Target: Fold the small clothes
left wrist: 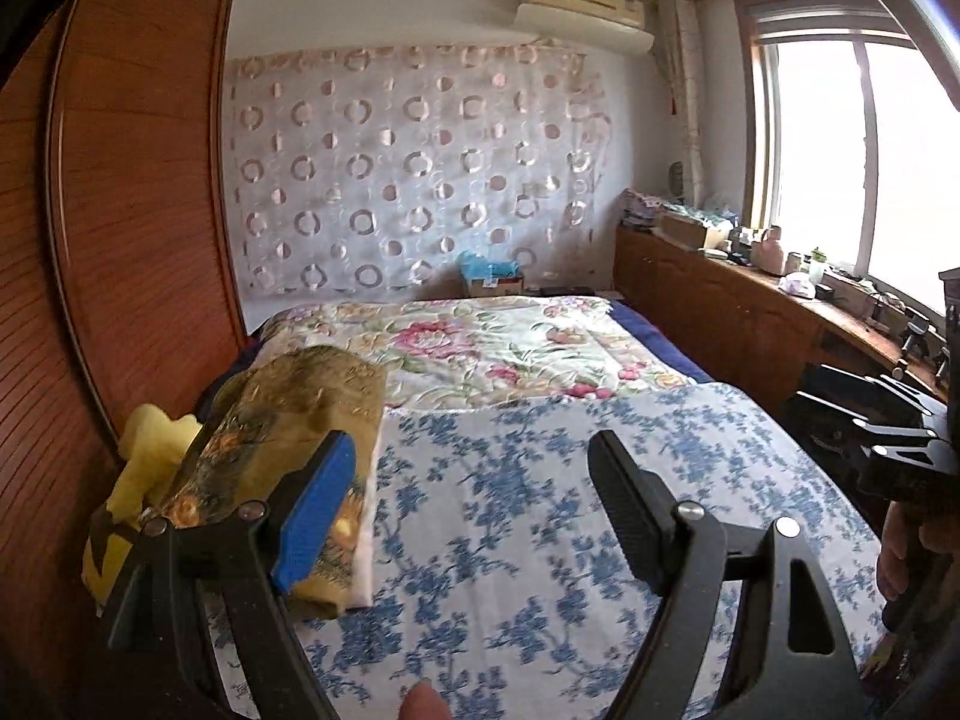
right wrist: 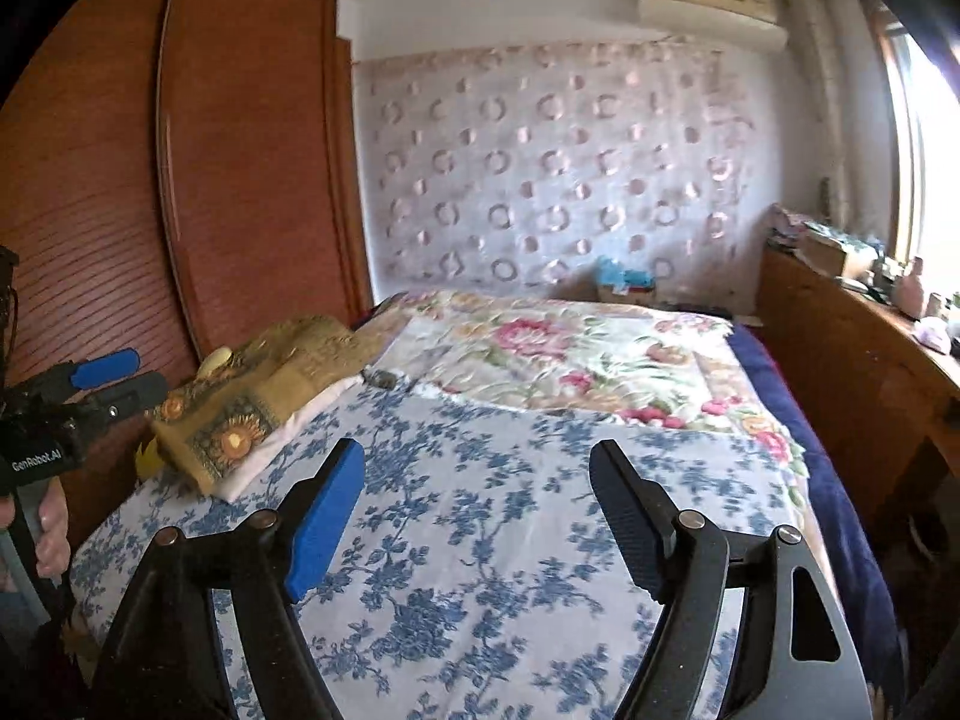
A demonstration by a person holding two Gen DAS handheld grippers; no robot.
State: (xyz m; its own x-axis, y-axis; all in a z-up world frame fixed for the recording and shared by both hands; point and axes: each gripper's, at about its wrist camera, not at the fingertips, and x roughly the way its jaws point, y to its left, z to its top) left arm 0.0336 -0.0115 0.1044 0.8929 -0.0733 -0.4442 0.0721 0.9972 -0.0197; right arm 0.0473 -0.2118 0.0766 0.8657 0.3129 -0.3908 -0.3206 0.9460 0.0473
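With both the left gripper [left wrist: 480, 468] and right gripper [right wrist: 480, 474] gaping empty, we reach for the folded cloth [right wrist: 264, 402] at left, pinching one edge squarely.

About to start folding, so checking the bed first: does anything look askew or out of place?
Mostly tidy. The folded sunflower-print cloth lies at the bed's left edge, slightly skewed, with something yellow wedged between it and the wardrobe. Both tongs, left and right, are open and empty.

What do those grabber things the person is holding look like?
Each is a black two-fingered claw. The left gripper and right gripper both have one bright blue pad and one dark ribbed pad, joined with silver rivets. The left one's body has white "GenRobot.AI" lettering.
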